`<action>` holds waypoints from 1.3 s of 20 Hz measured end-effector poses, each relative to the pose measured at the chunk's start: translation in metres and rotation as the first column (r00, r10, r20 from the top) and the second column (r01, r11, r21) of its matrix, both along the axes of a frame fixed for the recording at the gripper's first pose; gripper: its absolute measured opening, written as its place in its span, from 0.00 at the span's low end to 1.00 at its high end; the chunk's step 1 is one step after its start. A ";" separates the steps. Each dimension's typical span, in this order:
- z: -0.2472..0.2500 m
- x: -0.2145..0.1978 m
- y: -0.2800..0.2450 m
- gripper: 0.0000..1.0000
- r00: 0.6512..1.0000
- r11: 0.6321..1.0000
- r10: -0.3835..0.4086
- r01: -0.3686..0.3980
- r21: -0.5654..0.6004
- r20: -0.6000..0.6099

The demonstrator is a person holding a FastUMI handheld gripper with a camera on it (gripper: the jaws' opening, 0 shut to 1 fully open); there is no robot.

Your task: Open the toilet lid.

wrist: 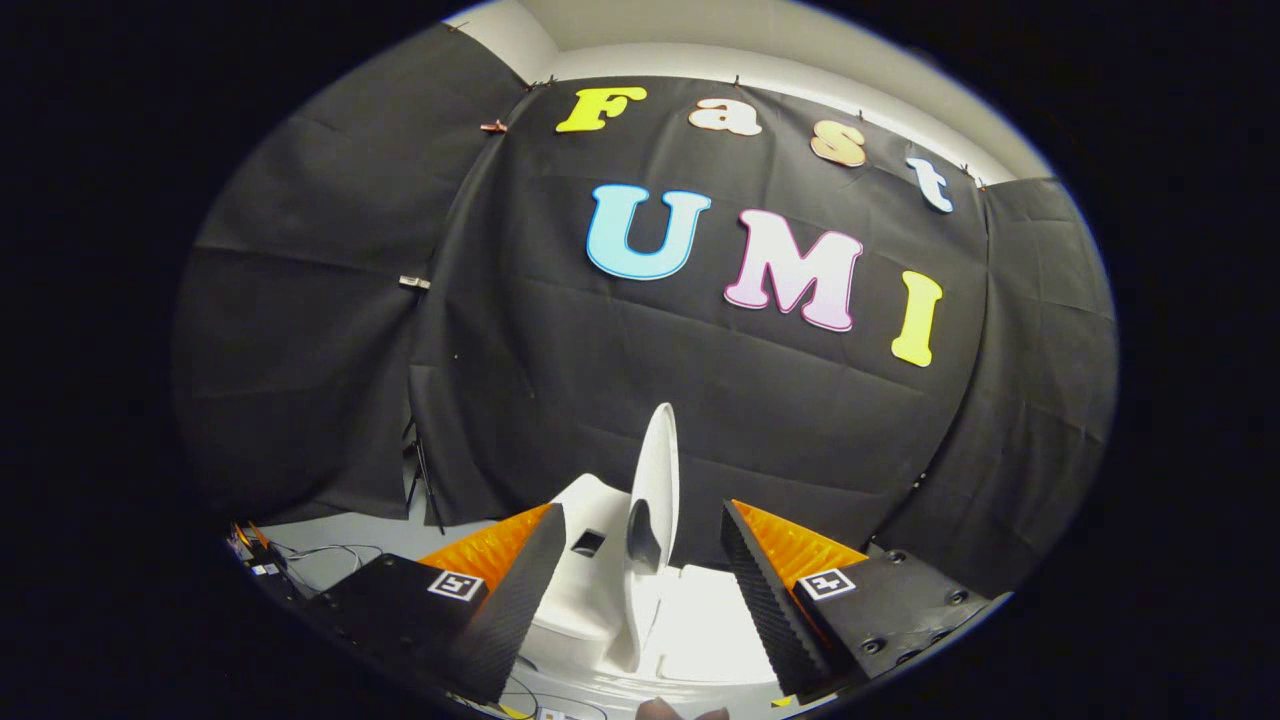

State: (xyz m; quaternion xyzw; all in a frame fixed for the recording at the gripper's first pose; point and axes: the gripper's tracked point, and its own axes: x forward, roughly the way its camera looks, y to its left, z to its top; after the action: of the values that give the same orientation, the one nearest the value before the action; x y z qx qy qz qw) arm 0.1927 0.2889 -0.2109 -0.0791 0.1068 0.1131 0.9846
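A small white toilet (585, 600) stands just ahead of me, in front of the black cloth wall. Its lid (657, 470) is raised and stands nearly upright, seen edge-on, with a dark oval patch on its face. The seat and bowl (705, 625) lie low to the right of the lid, and the tank part (590, 505), which has a small dark square opening, is to its left. My gripper (641, 508) is open, its fingers (520, 590) on either side of the lid with a gap to each, touching nothing.
Grey floor with loose cables (320, 555) lies to the left of the toilet. A thin dark stand leg (425, 490) leans by the cloth wall (800, 430). A bit of a hand (680, 712) shows below the fingers.
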 end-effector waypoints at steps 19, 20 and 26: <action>0.096 -0.013 -0.154 0.98 0.979 0.985 -0.144 0.126 0.121 0.144; 0.099 -0.014 -0.162 0.98 0.977 0.984 -0.148 0.130 0.123 0.151; 0.122 -0.024 -0.221 0.98 0.961 0.974 -0.206 0.184 0.133 0.184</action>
State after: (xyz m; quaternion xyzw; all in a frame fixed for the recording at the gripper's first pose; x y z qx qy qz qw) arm 0.1684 0.0674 -0.0893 -0.0225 0.0098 0.0131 0.9996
